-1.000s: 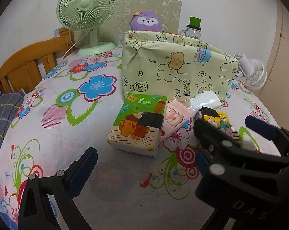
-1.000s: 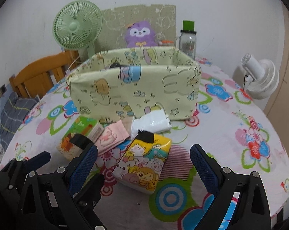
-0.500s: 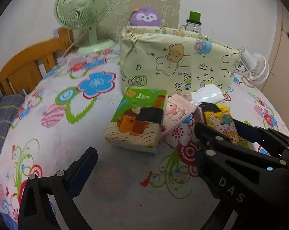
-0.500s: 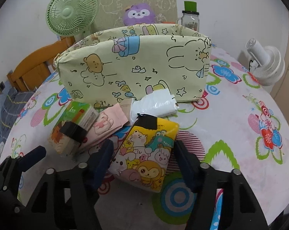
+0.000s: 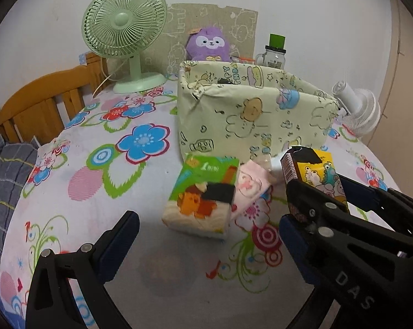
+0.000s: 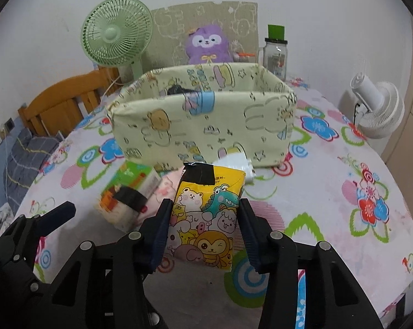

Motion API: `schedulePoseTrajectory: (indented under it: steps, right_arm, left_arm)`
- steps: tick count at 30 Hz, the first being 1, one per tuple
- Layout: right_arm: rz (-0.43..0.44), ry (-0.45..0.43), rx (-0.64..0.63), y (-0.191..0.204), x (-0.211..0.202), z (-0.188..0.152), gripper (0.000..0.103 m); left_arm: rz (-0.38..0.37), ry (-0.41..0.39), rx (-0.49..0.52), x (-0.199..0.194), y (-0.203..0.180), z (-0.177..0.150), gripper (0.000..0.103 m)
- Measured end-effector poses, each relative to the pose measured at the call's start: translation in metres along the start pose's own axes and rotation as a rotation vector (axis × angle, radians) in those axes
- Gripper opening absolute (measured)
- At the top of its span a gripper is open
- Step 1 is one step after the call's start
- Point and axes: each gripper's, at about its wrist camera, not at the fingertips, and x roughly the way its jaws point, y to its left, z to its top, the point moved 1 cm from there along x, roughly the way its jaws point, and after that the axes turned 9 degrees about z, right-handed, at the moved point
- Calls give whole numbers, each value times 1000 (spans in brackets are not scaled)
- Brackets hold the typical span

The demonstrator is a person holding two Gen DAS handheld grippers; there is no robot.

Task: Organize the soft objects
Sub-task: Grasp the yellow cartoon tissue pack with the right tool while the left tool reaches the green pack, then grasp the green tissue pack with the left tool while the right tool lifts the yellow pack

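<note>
A round table under a flowered cloth (image 6: 343, 142) fills both views. On it, toward twelve o'clock in the right wrist view, stands an open fabric bin (image 6: 201, 126) printed with cartoon animals. Behind it, at eleven o'clock, is a green desk fan (image 6: 116, 31); a purple plush toy (image 6: 208, 45) and a glass jar with a green lid (image 6: 275, 54) sit at the back, and a white fan (image 6: 376, 109) at two o'clock.

The right gripper (image 6: 203, 227) has the yellow tissue pack (image 6: 209, 213) between its blue pads, jaws closing and pressing its sides, the pack tilted up off the cloth just in front of the bin.

At nine o'clock from it lies the green tissue pack (image 5: 203, 200), a pink pack (image 5: 250, 189) beside it and a white pack (image 6: 234, 164) against the bin.

The left gripper (image 5: 206, 235) hangs wide and empty near the green pack.
</note>
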Motion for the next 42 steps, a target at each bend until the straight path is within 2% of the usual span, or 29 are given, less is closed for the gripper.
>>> schedulePoseTrajectory:
  steps: [8, 10, 13, 14, 15, 27, 42]
  right_arm:
    - [-7, -6, 7, 3, 9, 11, 50]
    - [-14, -8, 1, 4, 10, 13, 50]
    - [-19, -3, 0, 3, 14, 13, 51]
    - [-18, 0, 3, 2, 15, 13, 51]
    - [-17, 3, 7, 1, 16, 12, 51]
    - [8, 2, 29, -7, 5, 3, 51]
    - [9, -46, 33, -22, -44, -12, 51]
  left_arm:
    - [-27, 36, -31, 20, 10, 10, 93]
    - [-34, 51, -43, 25, 12, 10, 87]
    - [-50, 77, -49, 31, 12, 9, 74]
    - [-57, 83, -48, 33, 11, 9, 65]
    - [-68, 86, -49, 33, 11, 8, 60]
    - [-42, 43, -39, 9, -3, 0, 56]
    - [-15, -3, -54, -34, -31, -10, 56]
